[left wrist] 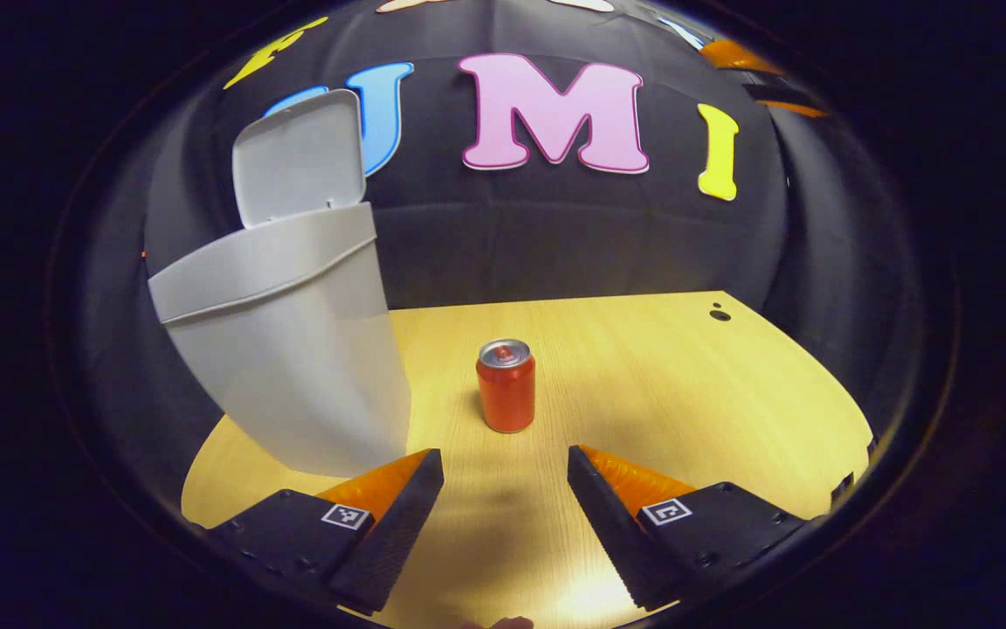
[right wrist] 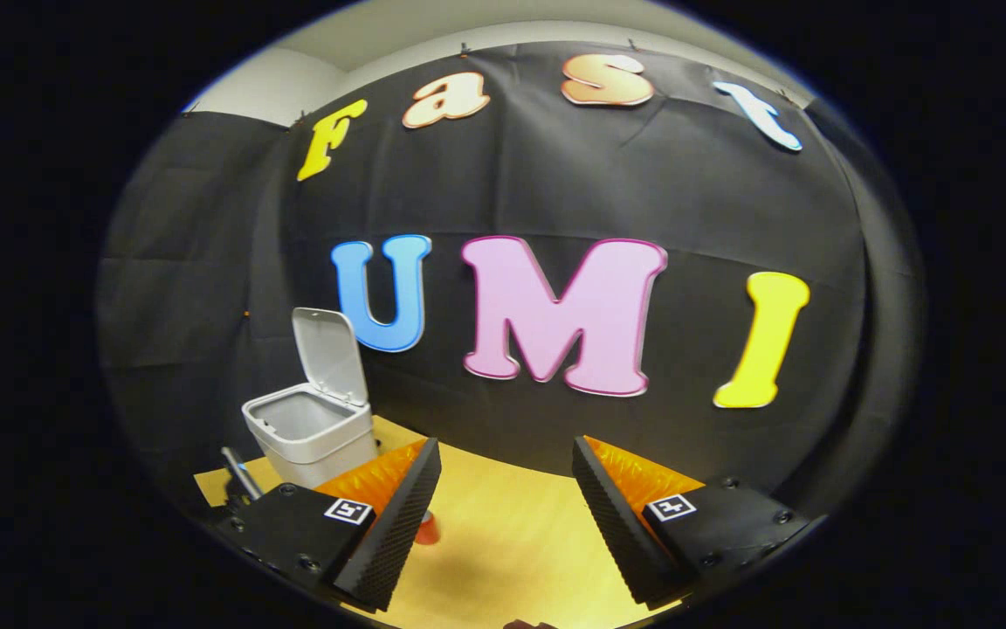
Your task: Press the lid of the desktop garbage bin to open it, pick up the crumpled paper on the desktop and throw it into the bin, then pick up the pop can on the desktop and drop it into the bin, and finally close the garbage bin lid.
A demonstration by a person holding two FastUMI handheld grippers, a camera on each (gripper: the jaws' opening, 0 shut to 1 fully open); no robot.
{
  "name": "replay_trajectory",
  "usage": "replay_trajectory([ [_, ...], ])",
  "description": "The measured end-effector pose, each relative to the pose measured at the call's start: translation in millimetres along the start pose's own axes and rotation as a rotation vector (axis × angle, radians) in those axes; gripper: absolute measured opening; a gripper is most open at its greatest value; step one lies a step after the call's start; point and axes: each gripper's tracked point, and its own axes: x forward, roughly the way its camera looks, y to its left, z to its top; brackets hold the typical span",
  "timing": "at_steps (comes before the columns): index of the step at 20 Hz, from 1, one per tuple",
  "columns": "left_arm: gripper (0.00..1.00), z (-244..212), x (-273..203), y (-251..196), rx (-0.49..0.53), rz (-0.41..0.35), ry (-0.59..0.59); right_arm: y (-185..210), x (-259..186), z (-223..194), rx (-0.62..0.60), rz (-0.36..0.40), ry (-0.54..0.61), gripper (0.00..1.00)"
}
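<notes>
Standing upright, cylindrical metal pop can (left wrist: 506,386) beside smooth plastic bin (left wrist: 289,349).

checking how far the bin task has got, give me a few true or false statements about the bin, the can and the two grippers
1. The grey plastic desktop bin has its hinged lid standing up, open. True.
2. The red pop can with a silver top lies on its side on the wooden desktop. False: it stands upright.
3. The left gripper is shut on the can. False: its fingers are spread apart, and the can stands beyond them, untouched.
4. In the left gripper view the can stands to the right of the bin. True.
5. The right gripper holds crumpled paper. False: its fingers are apart with nothing between them.
</notes>
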Motion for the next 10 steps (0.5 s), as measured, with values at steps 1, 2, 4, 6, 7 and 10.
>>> replay_trajectory([
  [1, 0.97, -5, 13, -1, 0.000, 0.005, 0.022, -11, -7, 1, -0.013, -0.023, -0.004, 0.98],
  [2, 0.98, -10, 28, -4, -0.015, -0.001, 0.033, -21, -11, 1, -0.028, -0.043, -0.005, 0.98],
  [4, 0.97, -12, 58, -12, -0.029, -0.010, 0.053, -38, -17, -3, -0.042, -0.074, 0.015, 0.98],
  [6, 0.97, -16, 80, -9, -0.001, 0.004, 0.079, -42, -20, -2, -0.016, -0.083, 0.029, 0.98],
  [7, 0.97, -21, 89, -7, 0.012, 0.020, 0.096, -42, -21, -3, 0.010, -0.079, 0.034, 0.98],
  [10, 0.97, -19, 108, -3, -0.005, 0.029, 0.103, -49, -18, -8, 0.017, -0.093, 0.038, 0.98],
])
